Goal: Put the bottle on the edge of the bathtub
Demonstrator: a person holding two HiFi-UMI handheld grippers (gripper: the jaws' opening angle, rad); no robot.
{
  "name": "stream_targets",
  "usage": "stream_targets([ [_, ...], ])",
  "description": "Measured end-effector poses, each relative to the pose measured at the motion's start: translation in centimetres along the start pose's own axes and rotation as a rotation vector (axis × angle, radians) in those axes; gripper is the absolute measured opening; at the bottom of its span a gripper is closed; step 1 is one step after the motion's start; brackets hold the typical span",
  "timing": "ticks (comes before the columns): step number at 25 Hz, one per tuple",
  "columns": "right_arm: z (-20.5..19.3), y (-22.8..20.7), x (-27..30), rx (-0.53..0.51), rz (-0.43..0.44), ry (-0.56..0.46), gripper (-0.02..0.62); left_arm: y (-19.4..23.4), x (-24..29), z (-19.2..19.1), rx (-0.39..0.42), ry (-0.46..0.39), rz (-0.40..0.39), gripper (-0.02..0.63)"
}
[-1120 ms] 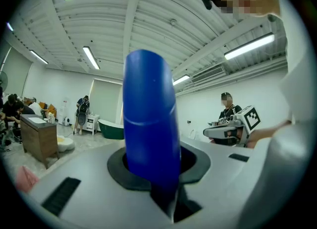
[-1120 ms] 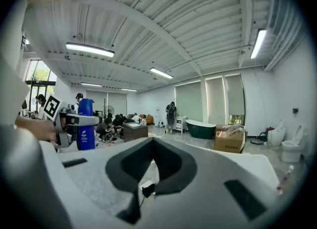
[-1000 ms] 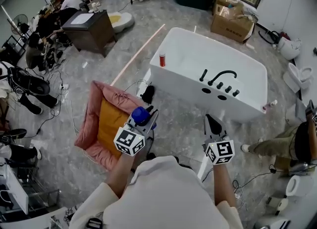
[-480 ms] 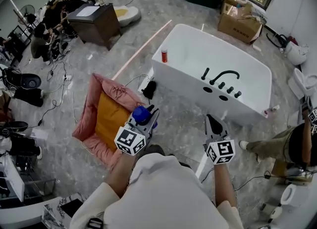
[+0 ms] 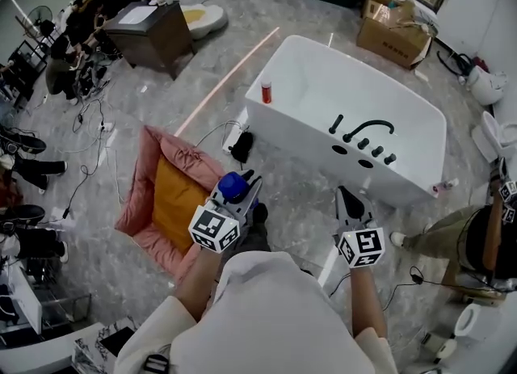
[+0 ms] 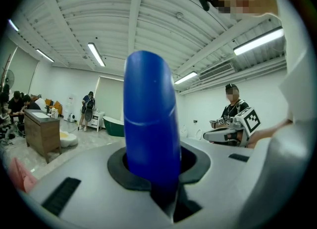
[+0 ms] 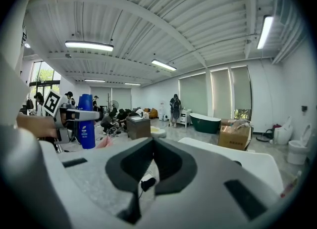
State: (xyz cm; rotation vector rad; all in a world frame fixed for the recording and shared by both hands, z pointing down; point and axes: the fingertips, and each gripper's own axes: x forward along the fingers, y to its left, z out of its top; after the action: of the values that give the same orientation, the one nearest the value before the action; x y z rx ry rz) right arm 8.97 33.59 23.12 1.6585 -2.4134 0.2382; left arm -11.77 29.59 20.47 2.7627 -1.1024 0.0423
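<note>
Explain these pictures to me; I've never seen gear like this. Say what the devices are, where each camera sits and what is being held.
There is no robot here: a person holds a pair of hand-worked tongs in each hand. The head view looks down from the person's head, and each gripper view comes from a camera riding on one pair of tongs. The left tongs are shut on a blue plastic bottle. The right tongs are shut with nothing in them. Ahead stands a white bathtub with a black tap and a small red bottle on its rim. A pink-and-orange cushion lies to its left.
</note>
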Motion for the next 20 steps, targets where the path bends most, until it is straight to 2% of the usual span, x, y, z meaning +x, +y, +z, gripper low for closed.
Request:
stream_targets([
  [11,2.5,-3.0,13.5,-0.004,0.013,0.043,0.002,11.6,8.5,1.2,-0.030,0.022,0.004,0.083],
  [20,3.5,-5.7,23.2,0.018,0.011,0.094,0.002,18.8,15.5,1.6,-0.041,0.060,-0.037,0.083],
])
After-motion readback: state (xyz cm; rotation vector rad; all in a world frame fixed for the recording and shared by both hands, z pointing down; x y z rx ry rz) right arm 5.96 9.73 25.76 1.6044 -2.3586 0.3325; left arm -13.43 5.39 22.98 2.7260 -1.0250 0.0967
